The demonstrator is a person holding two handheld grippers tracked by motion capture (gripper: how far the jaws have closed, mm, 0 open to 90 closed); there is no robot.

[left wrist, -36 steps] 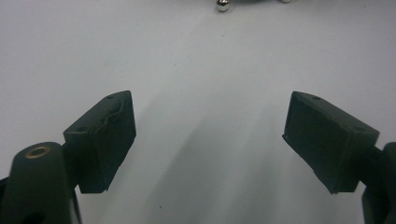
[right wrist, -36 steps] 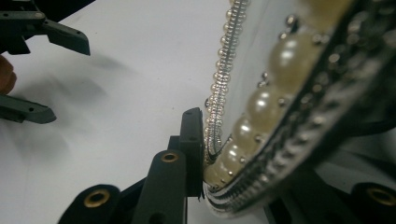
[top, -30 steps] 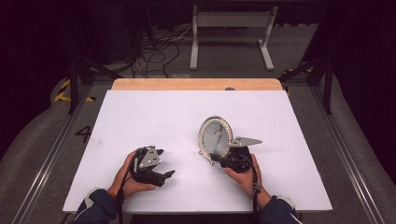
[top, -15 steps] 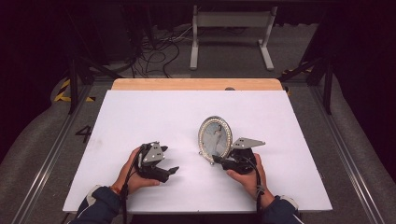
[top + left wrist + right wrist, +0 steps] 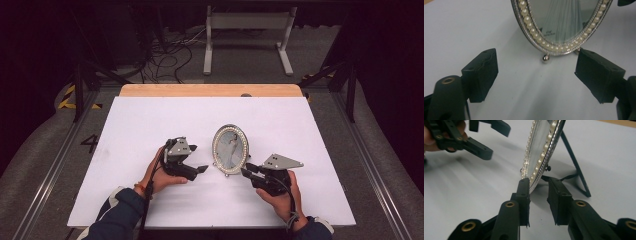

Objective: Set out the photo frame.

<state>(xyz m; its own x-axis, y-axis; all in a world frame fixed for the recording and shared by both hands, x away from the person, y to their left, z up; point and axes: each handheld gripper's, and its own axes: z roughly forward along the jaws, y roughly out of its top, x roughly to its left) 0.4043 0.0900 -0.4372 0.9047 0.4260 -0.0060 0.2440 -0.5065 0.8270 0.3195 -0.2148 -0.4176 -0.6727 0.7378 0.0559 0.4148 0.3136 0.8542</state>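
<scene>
The right gripper point(image 5: 538, 181) has its jaws set narrow around the bottom rim of the oval picture frame point(image 5: 230, 149). They have just been closing, with the pearl-trimmed rim between them. One jaw lies against the front of the rim while the other stands a little off the back, so this reads as a loose bracket rather than a firm pinch.

The left gripper point(image 5: 201, 169) holds its jaws wide, with nothing between them. It points at the frame's lower front from just beside it and does not touch it.

The frame stands upright, leaning slightly back on its black prop leg point(image 5: 576, 170), with a small ball foot point(image 5: 545, 58) on the white surface point(image 5: 150, 120). It sits about midway between the left and right edges and nearer the front edge than the back.

Judging from this, the frame is already up and carrying its own weight, so most of the work looks done. What seems left is a small nudge to square it, if needed. After that, the right jaws must come off the rim and both grippers draw away without tipping it.
</scene>
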